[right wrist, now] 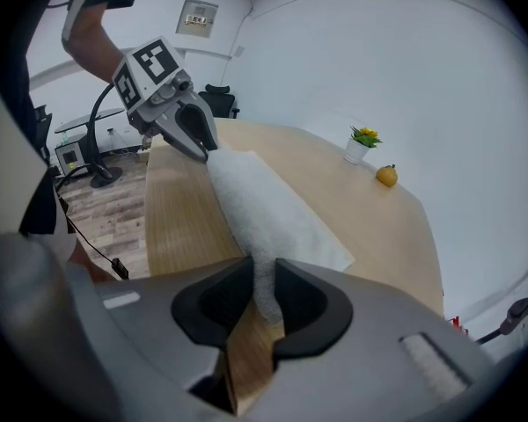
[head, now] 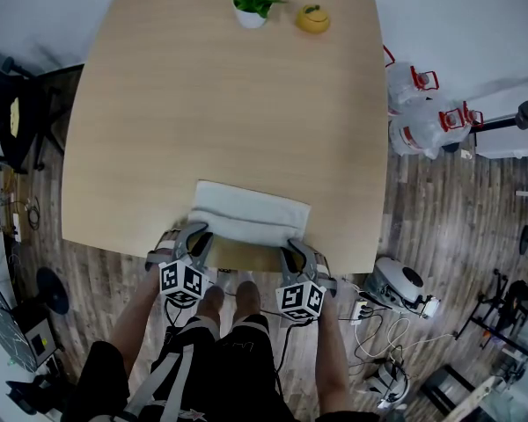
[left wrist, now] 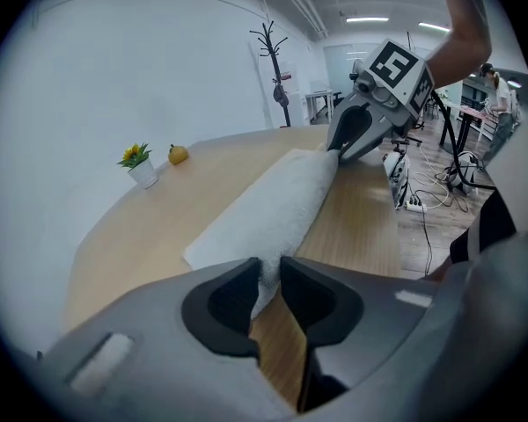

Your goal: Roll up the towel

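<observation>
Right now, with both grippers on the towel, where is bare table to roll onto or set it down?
Free: the broad middle of the table, between the towel and the potted plant and yellow fruit at the far edge; also strips either side of the towel. Crowded: the near edge, where left gripper and right gripper clamp the towel's ends.

The towel [head: 246,216] is white terry cloth, nubbly and matt. Tabletop [head: 220,104]: pale wood-grain, smooth, faint sheen. My left gripper [left wrist: 266,280] and right gripper [right wrist: 260,280]: grey moulded plastic, matt; their dark pads [left wrist: 220,310] duller still. Floor [head: 440,209]: weathered wood-look planks. Plant pot [head: 250,18]: white, maybe glazed ceramic, too small to tell.
</observation>
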A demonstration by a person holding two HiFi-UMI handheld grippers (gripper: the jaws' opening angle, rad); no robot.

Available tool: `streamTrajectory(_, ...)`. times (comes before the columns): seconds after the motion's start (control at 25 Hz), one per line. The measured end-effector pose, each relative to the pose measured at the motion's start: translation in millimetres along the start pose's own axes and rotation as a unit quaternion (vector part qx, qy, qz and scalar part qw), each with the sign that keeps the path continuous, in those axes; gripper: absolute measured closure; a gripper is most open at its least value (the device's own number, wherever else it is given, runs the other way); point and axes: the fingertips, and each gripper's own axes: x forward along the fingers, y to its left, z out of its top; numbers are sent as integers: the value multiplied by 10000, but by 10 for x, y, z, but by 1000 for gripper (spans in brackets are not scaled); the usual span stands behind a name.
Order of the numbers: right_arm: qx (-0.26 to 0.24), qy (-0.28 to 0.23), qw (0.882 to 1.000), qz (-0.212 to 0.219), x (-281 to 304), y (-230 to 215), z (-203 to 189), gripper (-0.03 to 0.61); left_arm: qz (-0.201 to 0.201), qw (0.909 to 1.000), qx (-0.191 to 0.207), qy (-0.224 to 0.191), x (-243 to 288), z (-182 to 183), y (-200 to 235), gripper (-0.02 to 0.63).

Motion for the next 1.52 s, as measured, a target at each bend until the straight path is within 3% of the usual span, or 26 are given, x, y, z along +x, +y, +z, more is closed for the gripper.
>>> streamTrajectory(0.24, -111, 12, 9999, 50, -30, 43, -14, 522, -71, 9999, 30, 67, -28, -21, -80, 565)
streamTrajectory(0.64, -193, 105, 9991, 359, -183, 287, -127, 523, -455, 9988, 66, 188, -180, -115, -376, 568)
streamTrajectory(0.92, 100, 209, 9971, 722, -279, 424, -172, 523, -766, 9965, 44, 342, -260, -152, -480, 566)
streamTrajectory(1.28, 574, 348, 9873, 1437, -360, 363, -90, 523, -1028, 9935, -142, 477, -265, -60, -384, 566)
streamTrajectory(1.52, 939, 540, 9717, 2097, -367, 385, -93, 526, -1454, 9871, -234, 628, -252, -51, -384, 568)
